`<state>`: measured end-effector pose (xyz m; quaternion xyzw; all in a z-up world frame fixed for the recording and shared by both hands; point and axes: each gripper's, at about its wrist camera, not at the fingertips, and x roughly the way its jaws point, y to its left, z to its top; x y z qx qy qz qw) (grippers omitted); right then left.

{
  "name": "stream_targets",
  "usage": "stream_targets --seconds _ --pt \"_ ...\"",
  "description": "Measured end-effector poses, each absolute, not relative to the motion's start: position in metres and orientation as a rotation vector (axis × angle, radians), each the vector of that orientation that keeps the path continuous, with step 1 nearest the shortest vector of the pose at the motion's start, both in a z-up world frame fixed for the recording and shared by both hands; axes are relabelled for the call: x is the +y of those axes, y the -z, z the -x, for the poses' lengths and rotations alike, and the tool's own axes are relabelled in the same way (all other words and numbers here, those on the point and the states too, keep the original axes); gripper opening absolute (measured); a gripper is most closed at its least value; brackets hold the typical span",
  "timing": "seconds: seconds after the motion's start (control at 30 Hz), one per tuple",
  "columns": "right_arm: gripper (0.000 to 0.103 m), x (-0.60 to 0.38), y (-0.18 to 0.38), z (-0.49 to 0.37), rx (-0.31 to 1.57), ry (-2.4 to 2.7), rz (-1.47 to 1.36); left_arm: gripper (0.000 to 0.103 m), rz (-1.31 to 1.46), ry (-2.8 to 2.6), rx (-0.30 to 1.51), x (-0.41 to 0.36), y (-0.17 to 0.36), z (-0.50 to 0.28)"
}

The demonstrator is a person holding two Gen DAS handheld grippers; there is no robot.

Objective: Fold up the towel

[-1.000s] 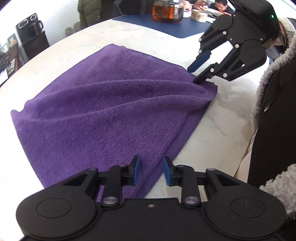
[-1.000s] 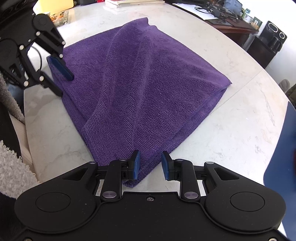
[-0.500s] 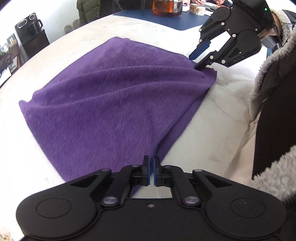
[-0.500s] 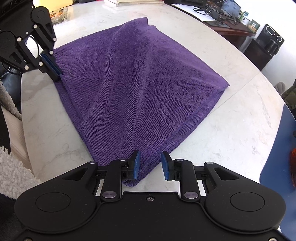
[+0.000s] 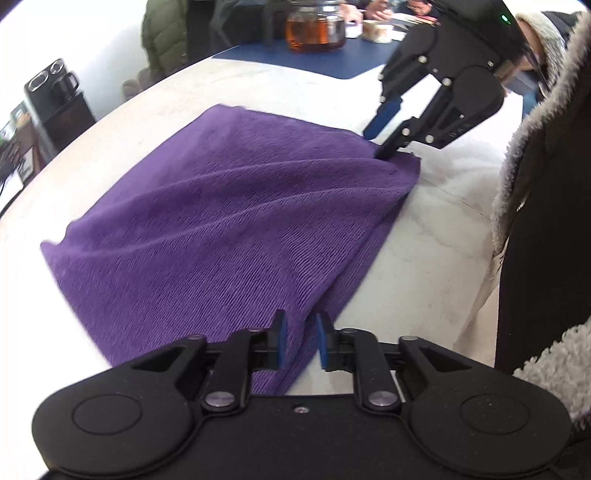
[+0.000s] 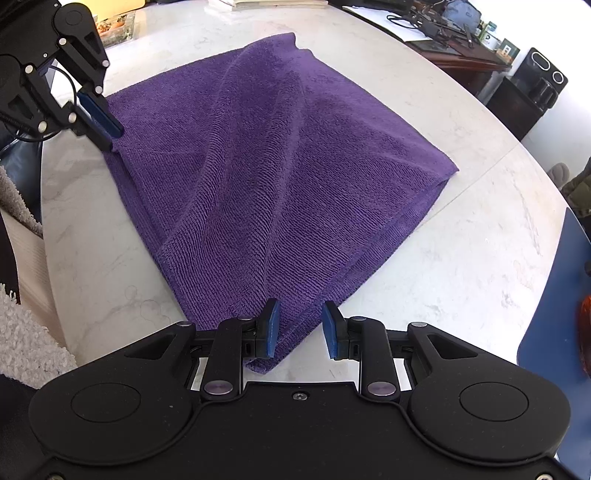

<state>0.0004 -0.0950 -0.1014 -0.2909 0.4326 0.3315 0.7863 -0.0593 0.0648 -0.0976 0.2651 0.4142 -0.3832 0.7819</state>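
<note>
A purple towel [image 5: 221, 229] [image 6: 277, 166] lies folded and rippled on the white marble table [image 5: 424, 240] [image 6: 461, 258]. One near corner lies between the pads of my left gripper [image 5: 300, 321], whose jaws are opening and no longer press on the cloth. From the right wrist view the left gripper [image 6: 114, 140] stands at the towel's far left corner. My right gripper [image 6: 300, 314] is open over the other near corner, with cloth beside its left pad and bare table beside the right. In the left wrist view the right gripper [image 5: 375, 144] has its lower fingertip touching that corner.
A glass teapot [image 5: 316, 26] stands on a blue mat [image 5: 332, 62] [image 6: 554, 314] beyond the towel. A person's fleece-trimmed coat [image 5: 546, 184] is close on the table's near side. A black machine [image 5: 55, 96] [image 6: 539, 85] sits off the table. Papers and a food container [image 6: 114, 26] line the far edge.
My left gripper closed fully at the towel's corner half a second ago, and its jaws have since parted. The right gripper has kept its place and its opening.
</note>
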Motion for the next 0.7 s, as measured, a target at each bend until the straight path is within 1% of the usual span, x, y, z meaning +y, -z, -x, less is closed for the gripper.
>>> stream_targets --seconds 0.2,0.23,0.33,0.37,0.7 --pt "0.025 -0.096 0.102 -0.001 0.929 -0.713 0.625 0.017 -0.6 0.823 0.886 0.054 0.104 0.052" --pt "0.025 -0.096 0.103 -0.001 0.929 -0.713 0.624 0.016 -0.597 0.817 0.892 0.053 0.105 0.05" --pt "0.025 -0.096 0.103 0.0 0.926 -0.712 0.623 0.005 -0.598 0.801 0.894 0.053 0.106 0.046" --pt "0.025 -0.097 0.103 0.0 0.925 -0.711 0.623 0.004 -0.596 0.796 0.893 0.053 0.105 0.046" --pt "0.025 -0.099 0.104 0.001 0.922 -0.72 0.618 0.003 -0.534 0.834 0.959 0.077 0.097 0.046"
